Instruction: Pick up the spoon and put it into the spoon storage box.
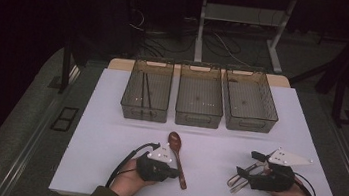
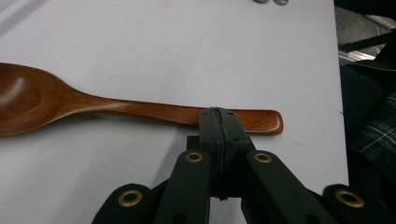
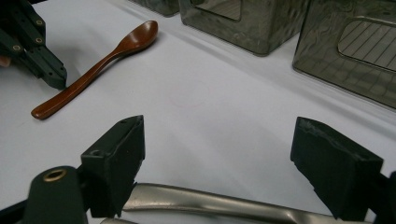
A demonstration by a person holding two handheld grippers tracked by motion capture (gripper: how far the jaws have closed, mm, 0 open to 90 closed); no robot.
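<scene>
Two grippers, one wooden spoon within reach

Near the front edge of a white table [image 1: 109, 120] lies a wooden spoon [image 1: 178, 159], bowl pointing toward the trays, handle toward the person. The left gripper [image 2: 218, 122] sits at the handle's end with its jaws pressed together; in the left gripper view the closed tips meet the handle's near side, and whether they pinch any wood cannot be told. The spoon looks light, stiff and smoothly varnished, so probably a little slippery. The narrow handle, a short way in from its rounded end, seems the best place to grasp; the wide bowl would likely slide out.

The right gripper [image 3: 217, 154] rests on the other side of the table, jaws spread wide over metal cutlery [image 3: 210, 204] lying flat beneath them, not squeezing it.

Three clear plastic bins [image 1: 201, 95] stand in a row beyond the spoon; the left bin [image 1: 147, 89] holds dark chopsticks [image 1: 146, 90]. Bare tabletop lies between spoon and bins.
</scene>
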